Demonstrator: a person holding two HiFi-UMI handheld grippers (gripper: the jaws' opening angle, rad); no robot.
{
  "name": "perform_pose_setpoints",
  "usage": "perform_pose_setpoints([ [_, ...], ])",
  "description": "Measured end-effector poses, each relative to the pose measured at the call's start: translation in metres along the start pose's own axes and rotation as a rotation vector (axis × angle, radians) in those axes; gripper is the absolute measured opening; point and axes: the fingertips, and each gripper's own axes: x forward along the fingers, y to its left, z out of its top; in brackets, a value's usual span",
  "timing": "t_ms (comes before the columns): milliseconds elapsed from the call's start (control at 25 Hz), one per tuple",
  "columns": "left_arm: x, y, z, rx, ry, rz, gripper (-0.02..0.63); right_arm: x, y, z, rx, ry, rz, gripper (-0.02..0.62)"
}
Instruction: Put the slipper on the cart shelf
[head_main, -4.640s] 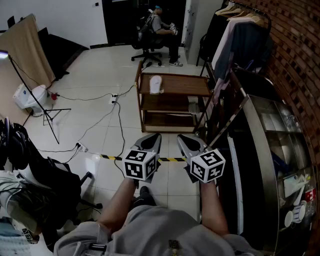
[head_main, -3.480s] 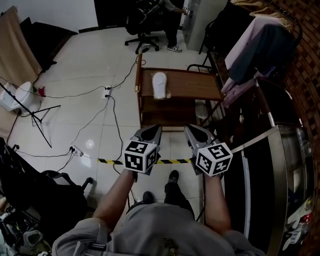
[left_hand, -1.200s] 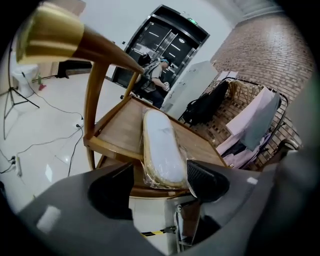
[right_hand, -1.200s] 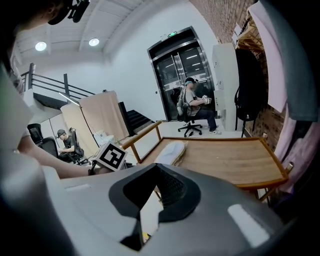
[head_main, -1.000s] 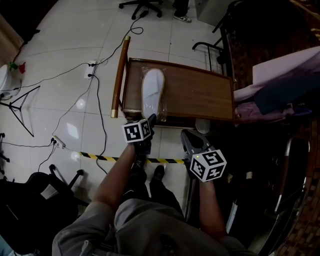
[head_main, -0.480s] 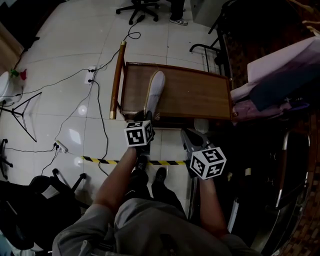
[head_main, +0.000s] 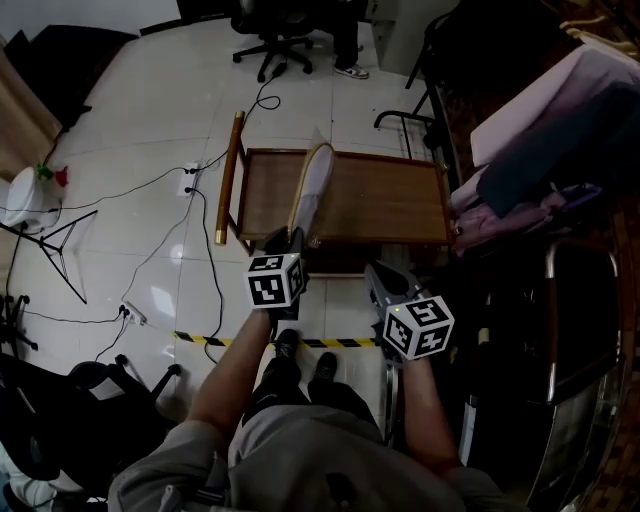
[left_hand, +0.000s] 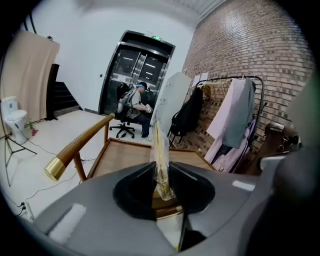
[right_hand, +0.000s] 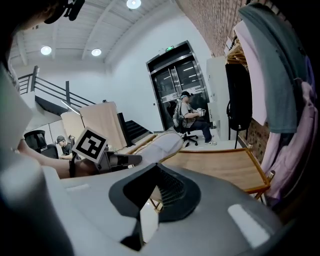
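From my head, my left tongs (head_main: 291, 240) stood at the cart's (head_main: 390, 205) near edge, toward its handle (head_main: 227, 180). They held the slipper (head_main: 313, 185) on edge over the cart's top. My right tongs (head_main: 383, 283) hung just short of the cart.

The left gripper view added the grip itself. The jaws had just been closing and were narrow, pinched on the slipper's (left_hand: 169, 102) wrapped heel edge.

The right gripper view alone showed its own jaws apart with nothing between them. There the slipper (right_hand: 161, 145) slanted up from my left tongs (right_hand: 122, 160) over the cart (right_hand: 220, 167).
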Motion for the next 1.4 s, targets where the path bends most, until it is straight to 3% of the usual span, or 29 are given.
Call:
perform_pose_setpoints([
  [280, -0.042, -0.053, 0.032, 0.042, -0.081, -0.044, 0.074, -0.042, 0.003, 0.016, -0.037, -0.074, 0.029, 0.0],
  [440, -0.06, -0.079, 0.038, 0.088, -0.086, -0.09, 0.074, -0.073, 0.004, 0.022, -0.035, -0.11, -0.007, 0.0],
  [720, -0.094, -0.116, 0.029, 0.163, -0.06, -0.265, 0.074, -0.111, 0.012, 0.02, -0.011, -0.163, -0.153, 0.0],
  [920, -0.126, -0.132, 0.009, 0.235, -0.012, -0.426, 0.072, -0.135, 0.032, 0.009, 0.012, -0.187, -0.305, 0.0],
  [1400, -0.225, -0.179, -0.063, 0.328, 0.105, -0.775, 0.072, -0.25, 0.105, -0.046, 0.082, -0.236, -0.656, 0.0],
])
